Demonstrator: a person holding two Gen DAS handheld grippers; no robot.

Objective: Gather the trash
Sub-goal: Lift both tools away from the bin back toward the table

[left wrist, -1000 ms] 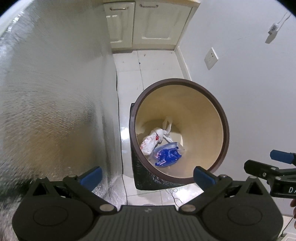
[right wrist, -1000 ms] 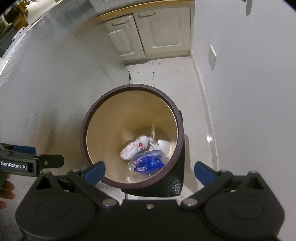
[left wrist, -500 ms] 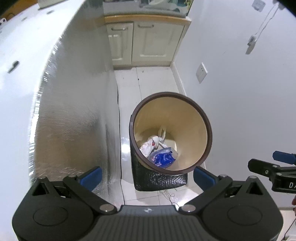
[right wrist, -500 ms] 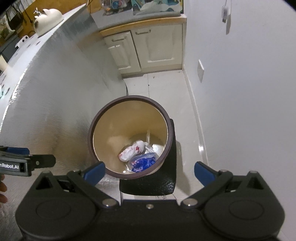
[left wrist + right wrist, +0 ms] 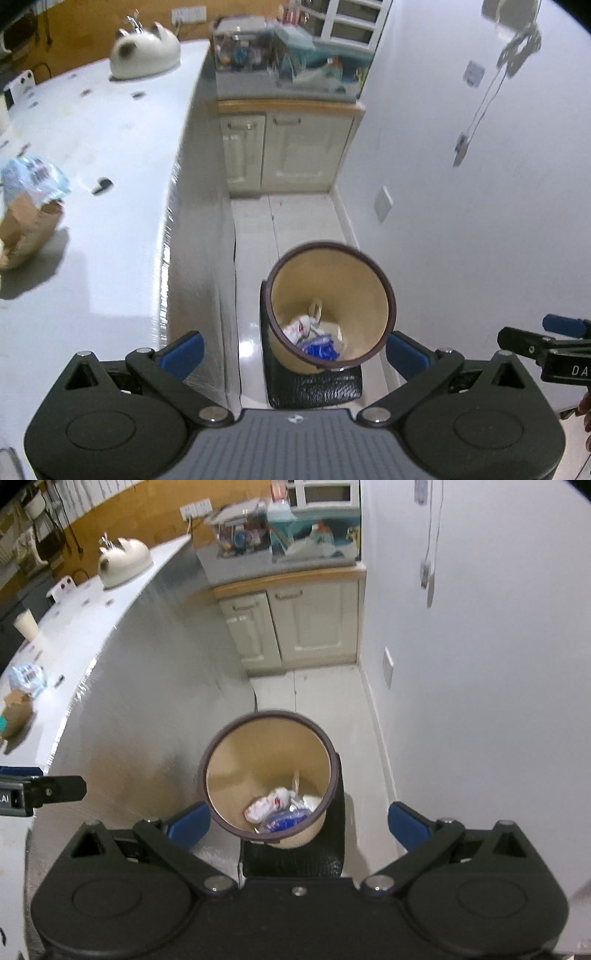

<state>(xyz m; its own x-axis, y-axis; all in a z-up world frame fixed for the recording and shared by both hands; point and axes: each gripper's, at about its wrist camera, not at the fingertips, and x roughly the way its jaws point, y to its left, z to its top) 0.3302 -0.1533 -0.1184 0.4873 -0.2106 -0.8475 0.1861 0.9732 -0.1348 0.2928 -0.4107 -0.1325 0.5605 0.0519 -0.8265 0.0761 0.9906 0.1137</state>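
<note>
Trash bin (image 5: pixel 373 288) on floor, below & btwn both open grippers.

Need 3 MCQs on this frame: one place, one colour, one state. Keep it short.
1. Where does the bin stand?
A. on the counter
B. on the floor between counter and wall
C. inside the cabinet

2. What colour is the bin's rim?
A. dark brown
B. green
C. yellow

3. How is the left tool?
A. shut on a wrapper
B. shut on the bin
C. open, holding nothing

Answers:
1 B: the bin sits on a dark mat on the floor, with the counter on one side and the wall on the other.
2 A: a dark brown ring edges the beige inside.
3 C: its blue fingers stand wide apart with nothing between them; the right tool is likewise open.
</note>
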